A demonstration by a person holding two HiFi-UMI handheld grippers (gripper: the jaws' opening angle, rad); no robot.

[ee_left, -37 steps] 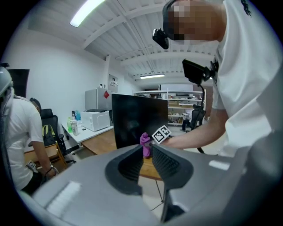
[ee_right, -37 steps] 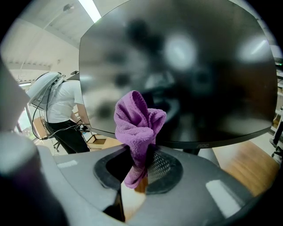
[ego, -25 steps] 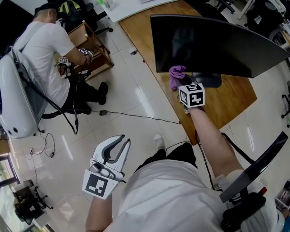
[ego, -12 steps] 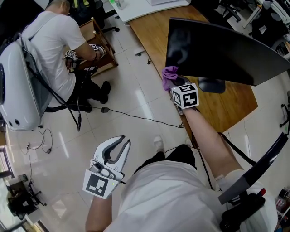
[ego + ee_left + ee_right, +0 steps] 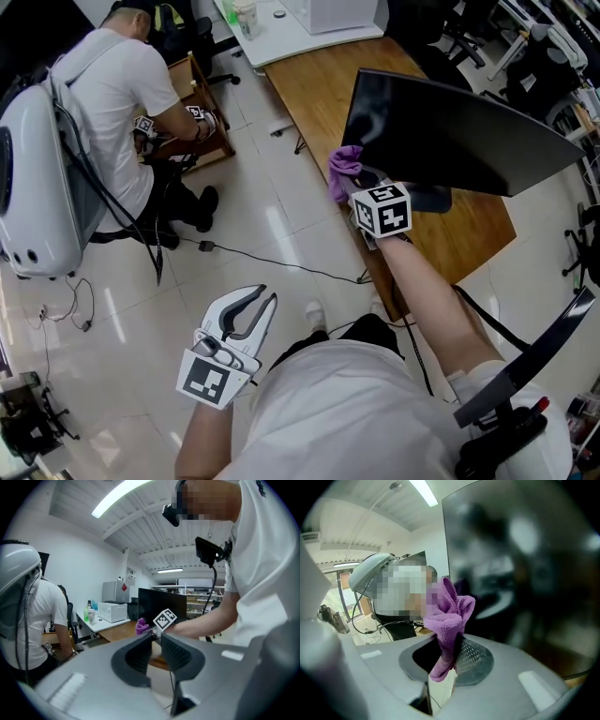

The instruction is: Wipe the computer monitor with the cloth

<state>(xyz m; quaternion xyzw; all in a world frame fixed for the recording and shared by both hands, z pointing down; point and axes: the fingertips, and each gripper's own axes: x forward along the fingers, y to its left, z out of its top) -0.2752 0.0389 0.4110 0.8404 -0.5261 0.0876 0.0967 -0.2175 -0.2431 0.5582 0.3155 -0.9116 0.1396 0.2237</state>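
Observation:
A black curved monitor (image 5: 450, 131) stands on the wooden desk (image 5: 309, 75). My right gripper (image 5: 352, 180) is shut on a purple cloth (image 5: 343, 167), held against the monitor's lower left corner. In the right gripper view the cloth (image 5: 450, 613) is pinched between the jaws, with the dark screen (image 5: 520, 569) filling the right side close by. My left gripper (image 5: 266, 296) hangs low over the tiled floor, well away from the desk, shut with nothing in it. The left gripper (image 5: 156, 638) view shows the monitor (image 5: 157, 604) in the distance.
A seated person (image 5: 112, 84) with a white hard-shell backpack (image 5: 33, 178) works at a small wooden stand at the left. A cable (image 5: 272, 258) runs across the floor. A white table (image 5: 281, 33) stands behind the desk. Office chairs (image 5: 525, 56) crowd the far right.
My right gripper has carried the cloth leftward along the monitor's lower edge to its left corner. The left gripper has stayed put.

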